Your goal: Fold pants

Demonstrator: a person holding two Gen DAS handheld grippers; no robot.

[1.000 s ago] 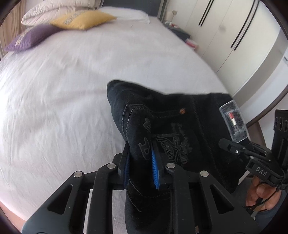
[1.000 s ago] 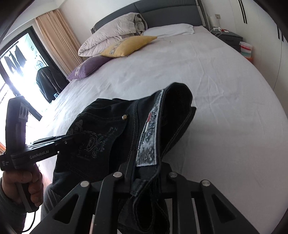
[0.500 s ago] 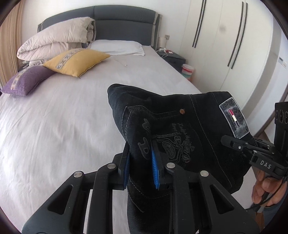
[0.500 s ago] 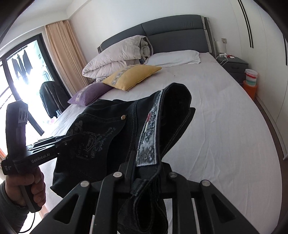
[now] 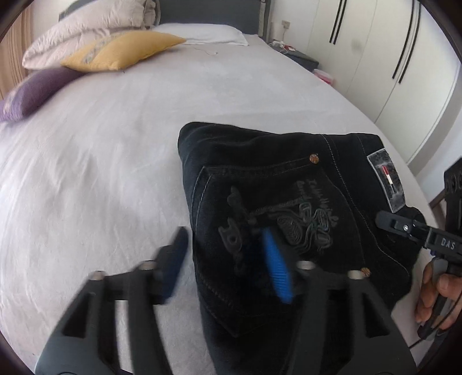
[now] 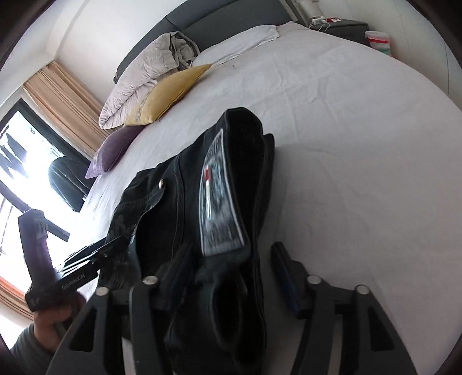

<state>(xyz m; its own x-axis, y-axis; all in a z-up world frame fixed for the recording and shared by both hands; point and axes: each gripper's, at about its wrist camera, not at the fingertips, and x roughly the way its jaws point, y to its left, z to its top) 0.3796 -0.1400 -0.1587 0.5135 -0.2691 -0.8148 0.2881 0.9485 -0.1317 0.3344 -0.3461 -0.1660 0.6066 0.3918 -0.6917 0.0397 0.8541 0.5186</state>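
Folded black jeans (image 5: 283,202) with an embroidered back pocket and a waistband patch (image 5: 387,178) lie on the white bed (image 5: 115,144) near its right edge. My left gripper (image 5: 228,259) is open, its blue pads spread wide, one beside the jeans and one over the pocket. In the right wrist view the jeans (image 6: 202,202) lie between the spread fingers of my right gripper (image 6: 234,274), which is open. The right gripper also shows at the jeans' right edge in the left wrist view (image 5: 404,225).
A yellow cushion (image 5: 121,49), a purple cushion (image 5: 31,92), a folded duvet (image 5: 80,31) and a white pillow (image 5: 202,31) lie at the head of the bed. White wardrobes (image 5: 389,57) stand on the right, a nightstand (image 6: 340,24) at the far corner.
Both grippers held the jeans raised above the bed; now both have opened and the jeans rest on the sheet.
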